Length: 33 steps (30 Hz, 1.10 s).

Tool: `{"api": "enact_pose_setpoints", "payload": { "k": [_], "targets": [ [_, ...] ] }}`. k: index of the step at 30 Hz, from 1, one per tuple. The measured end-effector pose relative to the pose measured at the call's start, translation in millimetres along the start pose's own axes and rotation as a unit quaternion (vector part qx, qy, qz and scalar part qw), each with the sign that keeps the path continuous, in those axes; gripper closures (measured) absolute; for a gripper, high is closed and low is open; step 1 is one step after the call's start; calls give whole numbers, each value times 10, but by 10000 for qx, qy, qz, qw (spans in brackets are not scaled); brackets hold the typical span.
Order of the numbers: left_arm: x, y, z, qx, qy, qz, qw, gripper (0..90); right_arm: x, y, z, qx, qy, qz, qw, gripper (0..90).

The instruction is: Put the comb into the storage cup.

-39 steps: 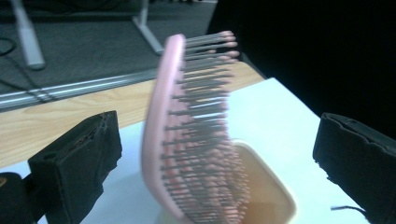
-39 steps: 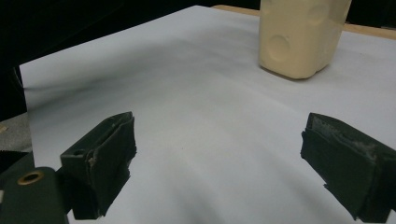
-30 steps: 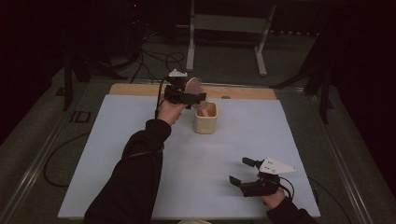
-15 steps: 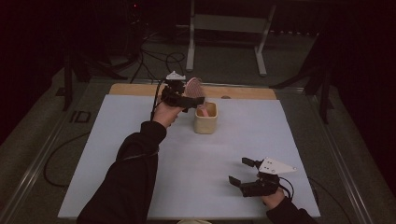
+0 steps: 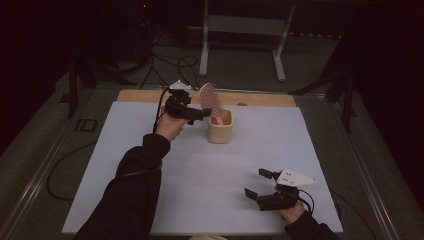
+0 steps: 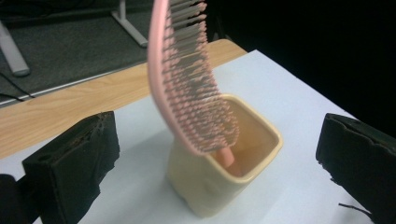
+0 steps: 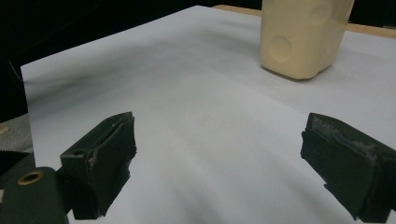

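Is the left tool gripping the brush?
No, the left tool is open, its jaws apart on either side of the brush, which stands in the cup.

Black sleeves (image 5: 135, 185) — black, cabled grippers

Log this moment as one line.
left gripper: open, beside brush | pink hairbrush: handle down in cream cup | right gripper: open, idle

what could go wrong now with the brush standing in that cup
1. The pink hairbrush stands handle-down in the small cream cup and leans well past its rim, so it may tip the cup or slide out.
2. The left hand-held gripper sits open close beside the brush head; pulling back carelessly might clip the bristles and knock both over.
3. The right hand-held gripper is open and far from the cup, so it likely could not steady it in time.
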<state>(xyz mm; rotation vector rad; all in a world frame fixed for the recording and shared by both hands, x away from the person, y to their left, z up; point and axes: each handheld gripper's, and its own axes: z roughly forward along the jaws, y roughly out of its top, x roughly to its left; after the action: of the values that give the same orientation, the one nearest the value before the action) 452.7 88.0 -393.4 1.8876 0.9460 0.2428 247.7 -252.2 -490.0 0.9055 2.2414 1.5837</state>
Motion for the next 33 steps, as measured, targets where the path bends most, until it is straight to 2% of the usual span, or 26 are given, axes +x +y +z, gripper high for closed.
{"api": "enact_pose_setpoints", "payload": {
  "k": [4, 11, 16, 30, 33],
  "targets": [
    [18, -39, -55, 4, 49, 12, 10000, 2, 0, 2, 7, -4, 15, -18, 10000, 99],
    [79, -111, -174, 49, 169, -88, 9998, 2, -1, 1, 13, 12, 14, -19, 10000, 99],
    [102, -178, -247, 77, 259, -24, 9996, 2, -1, 0, 16, 26, 3, -18, 10000, 99],
    [68, -320, -488, 123, 185, 185, 9996, 2, 5, 5, 22, 11, 22, -3, 10000, 99],
    [73, -365, -538, 141, 240, 245, 9993, 1, 4, 5, 23, 8, 29, 1, 10000, 99]
  ]
}}
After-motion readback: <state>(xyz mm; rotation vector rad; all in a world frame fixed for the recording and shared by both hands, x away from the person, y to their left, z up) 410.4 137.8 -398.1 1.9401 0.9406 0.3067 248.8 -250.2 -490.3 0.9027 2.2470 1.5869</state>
